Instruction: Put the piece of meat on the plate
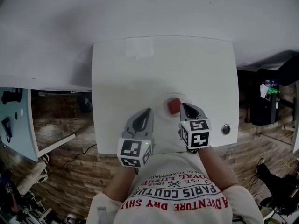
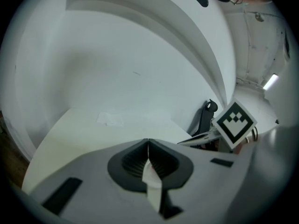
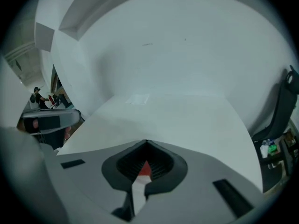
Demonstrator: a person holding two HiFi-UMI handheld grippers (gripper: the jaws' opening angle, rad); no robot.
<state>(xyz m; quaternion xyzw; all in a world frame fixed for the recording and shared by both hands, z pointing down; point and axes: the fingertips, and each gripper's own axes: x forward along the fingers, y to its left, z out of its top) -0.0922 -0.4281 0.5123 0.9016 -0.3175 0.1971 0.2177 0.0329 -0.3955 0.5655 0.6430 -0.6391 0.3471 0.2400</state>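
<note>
Right hand-held gripper, jaws pressed together, empty, is hovering just beside the meat; a sideways swing is risking knocking it off the plate.

Left claw, jaws pressed together, white table beyond, marker cube at right, pale wall behind

This looks like a workroom or lab. A plain white square surface stands on a brown wooden floor. At lower left a thin black cable trails over the floor. At the left edge is a pale blue board with black tools on it.
</note>
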